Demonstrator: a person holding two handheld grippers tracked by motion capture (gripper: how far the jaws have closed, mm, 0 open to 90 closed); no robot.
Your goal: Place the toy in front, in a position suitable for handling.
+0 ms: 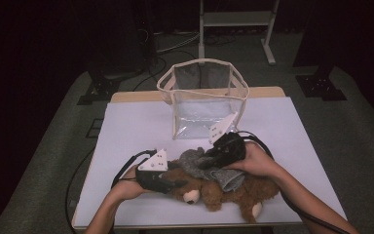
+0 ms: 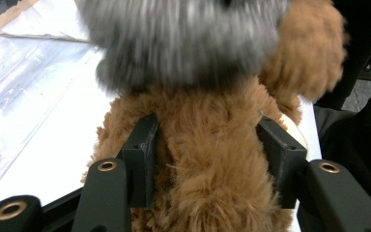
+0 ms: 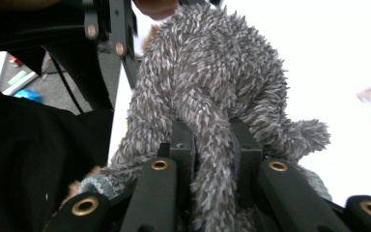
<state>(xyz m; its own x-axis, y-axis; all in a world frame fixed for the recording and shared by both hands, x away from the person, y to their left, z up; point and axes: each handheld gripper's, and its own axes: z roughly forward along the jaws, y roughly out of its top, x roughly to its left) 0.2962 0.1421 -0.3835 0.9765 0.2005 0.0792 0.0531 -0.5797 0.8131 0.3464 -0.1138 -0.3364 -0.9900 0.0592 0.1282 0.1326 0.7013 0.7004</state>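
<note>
a brown plush bear [image 1: 224, 191] lies on its side near the front edge of the white table top [image 1: 136, 122], head toward the left, legs toward the right, one pale foot pad facing the near edge; a grey fuzzy sock [image 1: 209, 168] is draped over the bear's upper side, its cuff end hanging toward the right; behind both, toward the far middle of the table, a clear plastic bag [image 1: 202, 100] with cream trim stands upright with its mouth open, well apart from the bear's head but just beyond the sock.

the left gripper [image 1: 175, 184], held in the person's left hand [image 1: 124, 187], lies low over the table at the bear's head end; in the left gripper view its jaws stand partly apart with a thick fold of brown fur [image 2: 207, 164] between them, both pads against the pile, so the tool has hold of the bear.

the right gripper [image 1: 209, 161], in the right hand [image 1: 255, 161], comes in from the right over the bear's body; in the right gripper view its jaws are drawn close together, pinching a fold of the grey sock [image 3: 212, 159], which bulges up past the pads; the bear's brown fur [image 3: 84, 181] shows beneath it at the lower left.

cables trail from both grippers off toward the near edge.
</note>
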